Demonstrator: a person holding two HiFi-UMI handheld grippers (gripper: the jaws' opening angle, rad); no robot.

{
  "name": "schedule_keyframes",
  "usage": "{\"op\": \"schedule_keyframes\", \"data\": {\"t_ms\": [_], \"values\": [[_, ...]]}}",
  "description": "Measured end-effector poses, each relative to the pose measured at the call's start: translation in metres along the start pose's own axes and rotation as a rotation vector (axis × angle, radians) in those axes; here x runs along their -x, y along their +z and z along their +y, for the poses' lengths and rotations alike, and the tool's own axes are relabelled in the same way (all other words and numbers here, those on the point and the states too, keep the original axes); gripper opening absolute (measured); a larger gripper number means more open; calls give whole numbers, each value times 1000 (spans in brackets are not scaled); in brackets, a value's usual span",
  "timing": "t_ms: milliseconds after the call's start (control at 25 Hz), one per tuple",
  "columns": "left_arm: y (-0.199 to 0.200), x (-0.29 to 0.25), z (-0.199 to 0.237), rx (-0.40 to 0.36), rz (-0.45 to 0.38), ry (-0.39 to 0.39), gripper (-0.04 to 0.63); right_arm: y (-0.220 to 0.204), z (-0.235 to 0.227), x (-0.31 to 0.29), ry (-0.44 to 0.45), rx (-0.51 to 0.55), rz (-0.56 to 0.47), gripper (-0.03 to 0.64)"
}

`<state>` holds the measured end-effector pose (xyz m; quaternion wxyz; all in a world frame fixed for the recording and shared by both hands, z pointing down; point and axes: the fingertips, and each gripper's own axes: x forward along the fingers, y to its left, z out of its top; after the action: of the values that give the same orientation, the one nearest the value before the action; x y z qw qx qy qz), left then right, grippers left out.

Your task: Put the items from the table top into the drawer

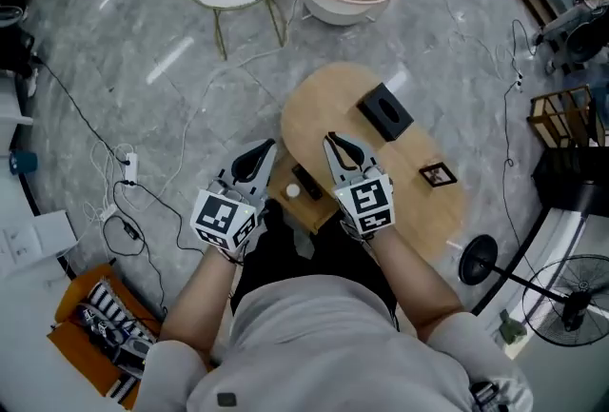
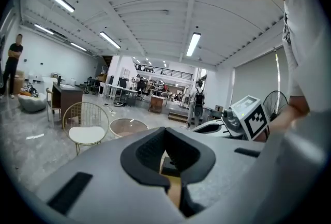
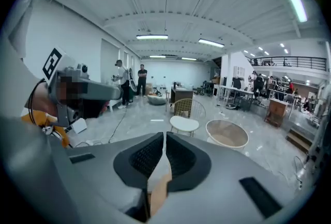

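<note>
Left gripper [image 1: 266, 150]: jaws together, empty. Right gripper [image 1: 331, 142]: jaws nearly closed, empty. I see the black rectangular box [image 1: 384, 111] and the small black square frame [image 1: 438, 174] lying apart on the oval wooden table top [image 1: 324, 101]. The wooden drawer [image 1: 316, 215] is open.

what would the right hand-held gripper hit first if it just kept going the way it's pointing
Probably the marble floor short of the white-seated chair; the right hand-held gripper points beyond the table, and nothing nearer shows. Depth is unclear.
</note>
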<state>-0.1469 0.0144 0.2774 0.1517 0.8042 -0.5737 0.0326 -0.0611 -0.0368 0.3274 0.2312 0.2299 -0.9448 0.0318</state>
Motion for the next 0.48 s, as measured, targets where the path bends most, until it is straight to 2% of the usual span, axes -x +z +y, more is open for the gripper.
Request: {"op": "schedule_keyframes", "data": {"t_ms": [200,480], "values": [[61,9,-39,-9,-52,-66,9,81,-8,60,3,-14,-127,29],[120,24,-70,-73,-137,-156,9,150,-8,124,-49,29,-255,29]]}}
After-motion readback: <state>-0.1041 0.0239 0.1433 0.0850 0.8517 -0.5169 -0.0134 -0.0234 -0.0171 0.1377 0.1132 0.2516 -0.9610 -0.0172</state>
